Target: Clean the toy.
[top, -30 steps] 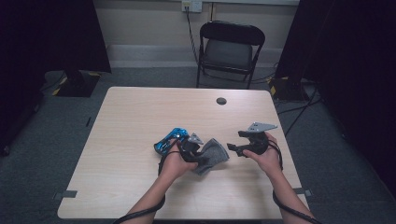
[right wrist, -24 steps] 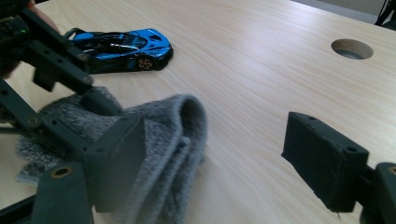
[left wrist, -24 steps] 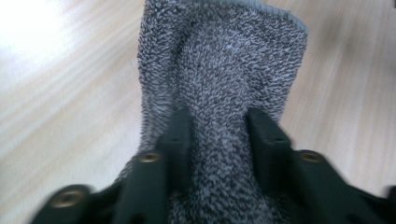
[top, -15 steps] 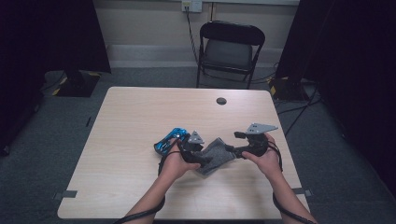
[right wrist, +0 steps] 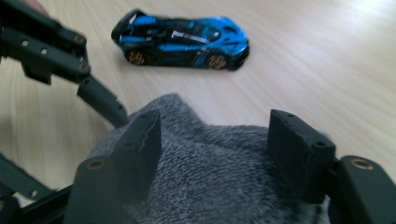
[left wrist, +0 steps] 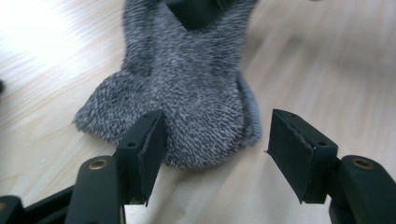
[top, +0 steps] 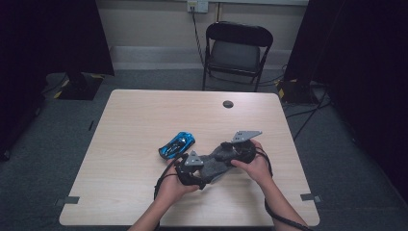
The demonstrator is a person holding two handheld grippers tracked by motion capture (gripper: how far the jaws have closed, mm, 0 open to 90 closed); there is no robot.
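Table: light wood-grain table (top: 130,192), rectangular, standing on grey carpet.
Sock: grey knitted sock (top: 215,162) lying flat on the near half of the top (right of middle).
Car: blue toy car (top: 177,145) resting on its wheels, just beside the sock's left end.
Disc: small dark round disc (top: 228,104) near the far edge, well apart from both.

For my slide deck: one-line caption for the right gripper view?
Hand-held gripper jaws straddle a grey sock; blue toy car beyond.
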